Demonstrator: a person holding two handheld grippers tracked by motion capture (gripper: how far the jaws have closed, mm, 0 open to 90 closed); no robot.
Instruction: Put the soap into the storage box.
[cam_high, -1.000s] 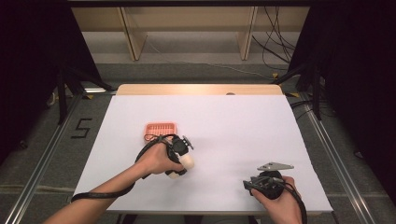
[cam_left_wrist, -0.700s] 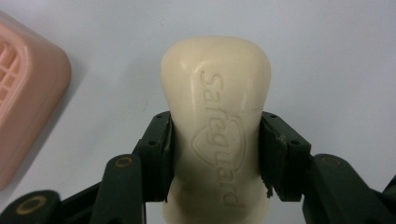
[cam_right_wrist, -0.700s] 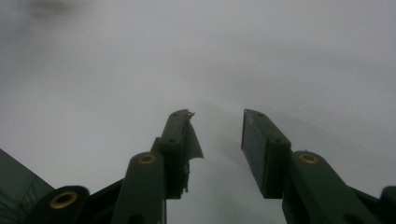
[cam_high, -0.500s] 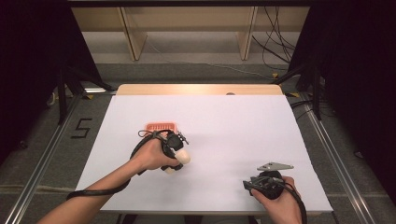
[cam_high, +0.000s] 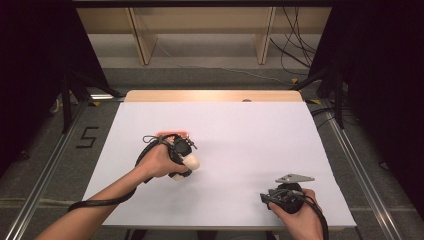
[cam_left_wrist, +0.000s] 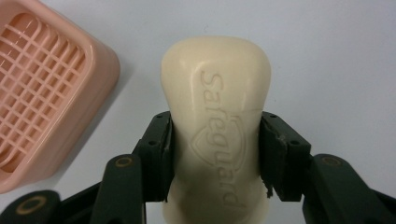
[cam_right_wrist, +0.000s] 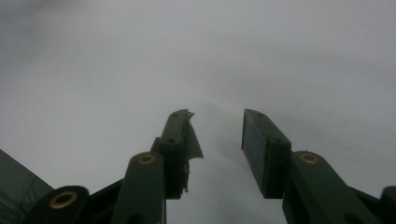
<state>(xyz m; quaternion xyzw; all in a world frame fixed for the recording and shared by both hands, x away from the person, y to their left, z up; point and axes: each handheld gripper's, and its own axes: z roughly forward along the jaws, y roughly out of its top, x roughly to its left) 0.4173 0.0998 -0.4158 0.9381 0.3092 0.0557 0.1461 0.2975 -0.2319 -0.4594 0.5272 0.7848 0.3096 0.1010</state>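
One cream soap bar (cam_left_wrist: 215, 121), embossed "Safeguard", is pinched by the left tool (cam_left_wrist: 215, 154); right tool (cam_right_wrist: 217, 140) spread.

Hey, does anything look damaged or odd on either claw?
Yes: the right claw has a torn pad, its edge peeling off the jaw. The left claw, clamped on the soap bar, has frayed pad corners too.

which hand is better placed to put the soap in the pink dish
Left. Its hand-held gripper is clamped on the soap bar, right beside the pink soap dish. The right hand-held gripper is empty, at the table's near edge.
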